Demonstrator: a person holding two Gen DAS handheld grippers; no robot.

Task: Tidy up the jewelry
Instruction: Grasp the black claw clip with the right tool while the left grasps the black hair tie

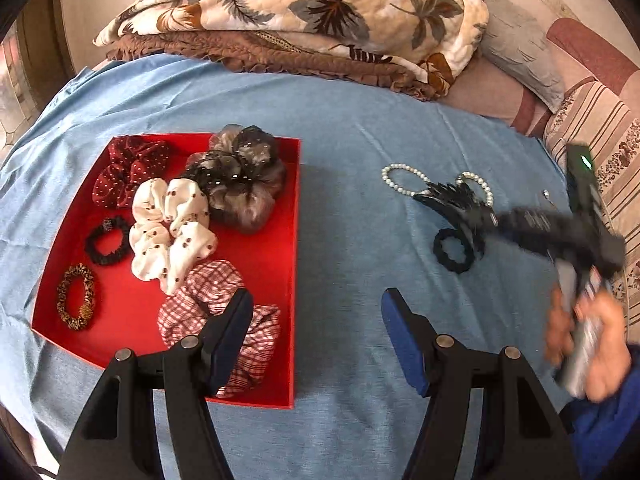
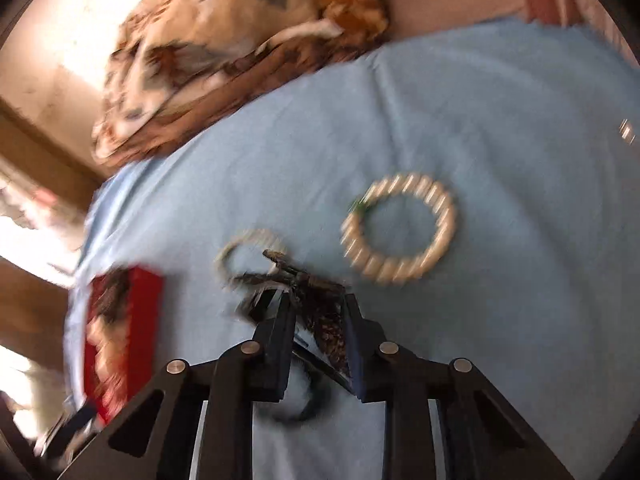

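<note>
The right gripper (image 2: 316, 312), low in the frame's centre, clamps a dark claw hair clip (image 2: 320, 300) over the blue sheet (image 2: 480, 100), a pearl bracelet (image 2: 398, 228) lying just beyond. The left gripper (image 1: 316, 308) hangs with jaws wide at the red tray (image 1: 288, 280), lower left, which is full of scrunchies.

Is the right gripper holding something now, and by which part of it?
The right gripper is shut on the black claw hair clip, apparently by its handle end; its toothed end points away. The left gripper holds nothing.
</note>
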